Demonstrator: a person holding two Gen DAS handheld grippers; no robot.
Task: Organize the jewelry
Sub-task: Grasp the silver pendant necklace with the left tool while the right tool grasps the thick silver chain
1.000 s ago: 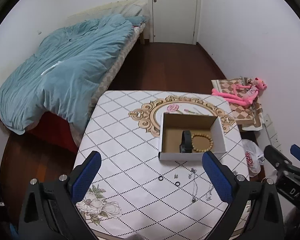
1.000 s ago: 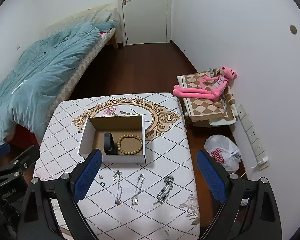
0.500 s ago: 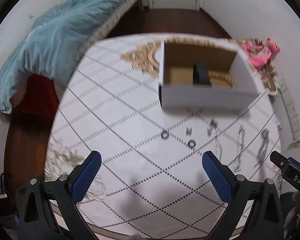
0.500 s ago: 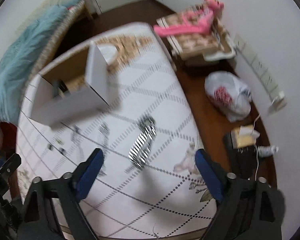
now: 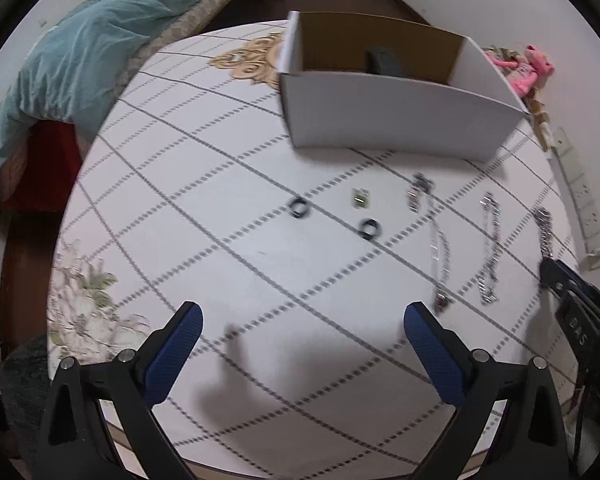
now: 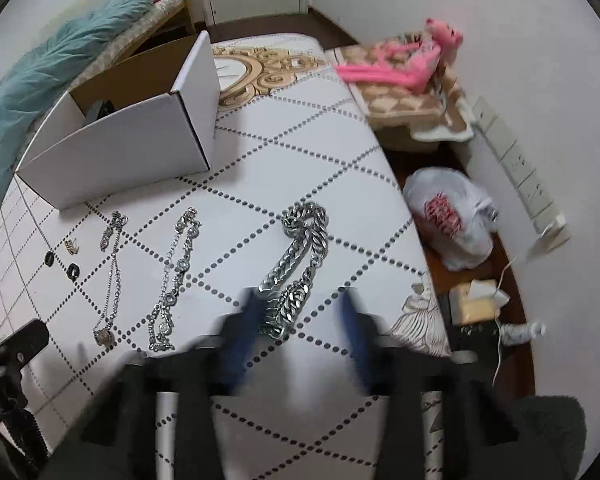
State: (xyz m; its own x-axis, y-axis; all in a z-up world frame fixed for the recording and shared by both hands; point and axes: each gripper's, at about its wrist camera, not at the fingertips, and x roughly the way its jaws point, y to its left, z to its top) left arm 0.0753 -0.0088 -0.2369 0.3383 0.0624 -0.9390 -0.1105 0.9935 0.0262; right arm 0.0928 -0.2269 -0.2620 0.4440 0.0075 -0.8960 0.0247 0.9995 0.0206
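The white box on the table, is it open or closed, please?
Open: the white box has no lid, and its brown inside shows from above.

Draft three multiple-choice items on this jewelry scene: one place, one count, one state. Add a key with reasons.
1. Where is the thick silver chain?
A. on the table, outside the box
B. in the box
C. on the floor
2. How many black rings are on the table?
A. one
B. two
C. four
3. The left claw is:
A. open, empty
B. shut on a ring
C. shut on a necklace
Key: A, it lies on the cloth, apart from the box; B, two lie apart on the cloth; A, pads wide apart, nothing between.
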